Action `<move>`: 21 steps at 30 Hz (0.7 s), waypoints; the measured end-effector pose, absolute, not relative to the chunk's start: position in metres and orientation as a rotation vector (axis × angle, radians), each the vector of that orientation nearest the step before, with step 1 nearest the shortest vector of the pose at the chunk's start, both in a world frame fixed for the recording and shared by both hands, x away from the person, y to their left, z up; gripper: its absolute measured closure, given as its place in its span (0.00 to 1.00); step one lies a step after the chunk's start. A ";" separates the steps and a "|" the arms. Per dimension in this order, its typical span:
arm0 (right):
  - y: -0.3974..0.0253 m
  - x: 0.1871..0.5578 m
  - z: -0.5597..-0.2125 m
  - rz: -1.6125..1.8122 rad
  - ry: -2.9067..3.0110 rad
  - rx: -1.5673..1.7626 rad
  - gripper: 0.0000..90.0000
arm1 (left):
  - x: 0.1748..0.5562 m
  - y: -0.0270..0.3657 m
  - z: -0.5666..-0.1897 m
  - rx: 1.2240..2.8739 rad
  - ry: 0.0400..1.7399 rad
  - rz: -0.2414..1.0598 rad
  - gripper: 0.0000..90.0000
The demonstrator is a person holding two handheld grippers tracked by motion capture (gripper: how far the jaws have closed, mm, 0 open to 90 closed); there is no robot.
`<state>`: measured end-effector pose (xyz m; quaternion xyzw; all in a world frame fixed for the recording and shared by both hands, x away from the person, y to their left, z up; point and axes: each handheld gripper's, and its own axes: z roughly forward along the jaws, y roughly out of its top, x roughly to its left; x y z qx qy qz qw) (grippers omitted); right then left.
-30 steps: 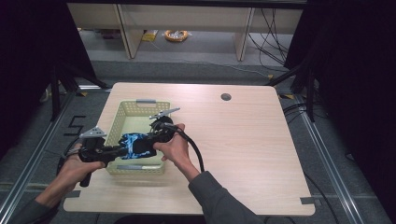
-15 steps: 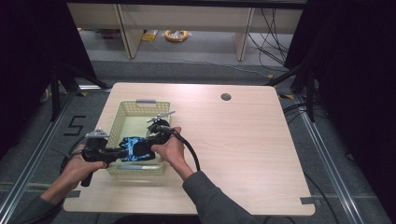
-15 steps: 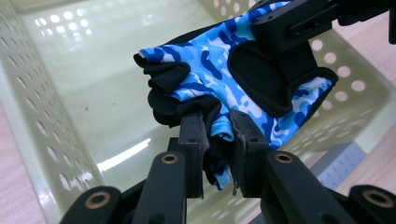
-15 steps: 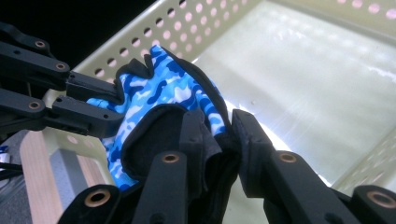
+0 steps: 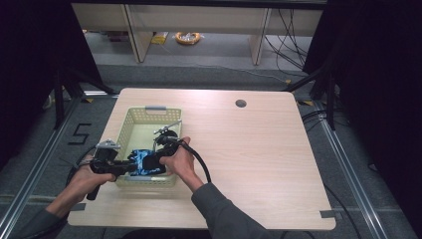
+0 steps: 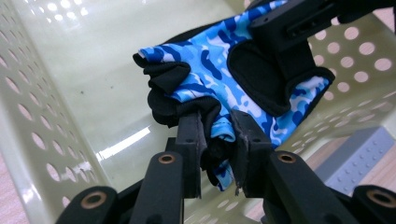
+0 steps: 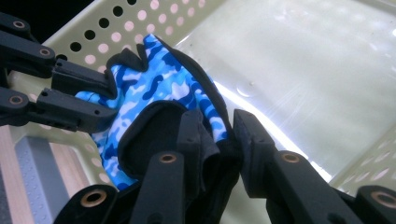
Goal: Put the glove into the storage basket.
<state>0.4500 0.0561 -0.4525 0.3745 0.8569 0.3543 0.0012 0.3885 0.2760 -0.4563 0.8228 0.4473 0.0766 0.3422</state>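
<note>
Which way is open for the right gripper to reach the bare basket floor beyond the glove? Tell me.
Probably yes, forward: the basket is open-topped and its floor lies bare past the glove. But the right gripper is shut on that glove, as is the left gripper, so it must let go first.

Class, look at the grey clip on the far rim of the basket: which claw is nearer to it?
Right. The right claw sits closer to the grey clip; the left claw is nearer the basket's near corner.
</note>
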 end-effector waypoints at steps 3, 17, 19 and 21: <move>0.059 0.450 -0.452 1.043 2.699 1.141 0.80 | 0.388 0.274 -0.454 2.148 1.170 0.216 0.75; 0.060 0.453 -0.446 0.967 2.653 1.122 0.60 | 0.384 0.270 -0.434 2.123 1.118 0.343 0.61; 0.058 0.452 -0.441 1.001 2.637 1.115 0.60 | 0.383 0.268 -0.432 2.102 1.114 0.339 0.60; 0.056 0.450 -0.437 1.030 2.629 1.089 0.59 | 0.379 0.266 -0.428 2.110 1.092 0.349 0.58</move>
